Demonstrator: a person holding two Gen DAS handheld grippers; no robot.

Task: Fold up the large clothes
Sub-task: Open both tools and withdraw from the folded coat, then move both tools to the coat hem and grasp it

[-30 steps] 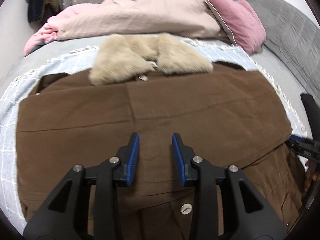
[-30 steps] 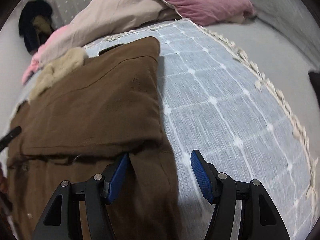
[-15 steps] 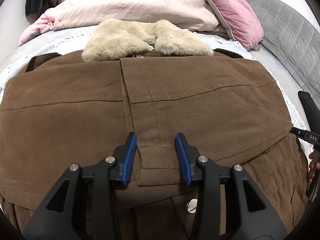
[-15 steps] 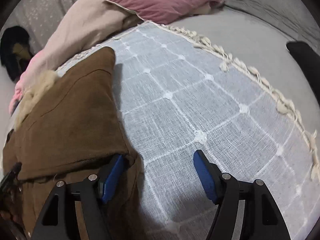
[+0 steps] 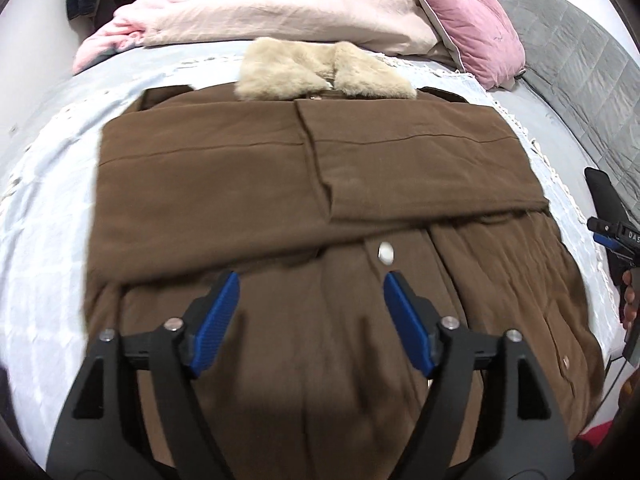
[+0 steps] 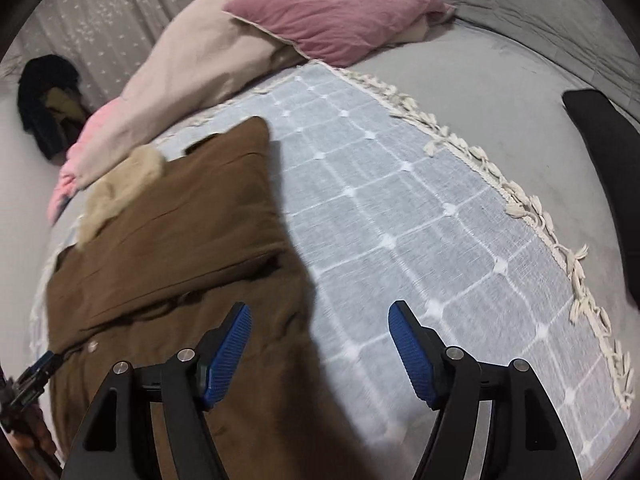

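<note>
A large brown coat [image 5: 248, 184] with a beige fur collar [image 5: 320, 70] lies flat on a light blue checked blanket [image 5: 44, 216]. Both sleeves are folded in across its chest. My left gripper [image 5: 310, 286] is open and empty, hovering above the coat's lower front, near a silver snap button [image 5: 386, 252]. My right gripper [image 6: 320, 314] is open and empty, over the coat's right edge [image 6: 280, 280] and the blanket [image 6: 400, 220]. The right gripper also shows at the right edge of the left wrist view [image 5: 616, 236].
A pale pink duvet [image 5: 280, 4] and a pink pillow [image 5: 476, 32] lie at the head of the bed. A grey quilt [image 5: 580, 60] is at the right. Dark clothes [image 6: 44, 100] hang at the far left. A black object [image 6: 600, 140] lies on the bed at right.
My left gripper has opened wide and pulled back from the folded sleeves toward the coat's hem. My right gripper has stayed open and also drawn back a little.
</note>
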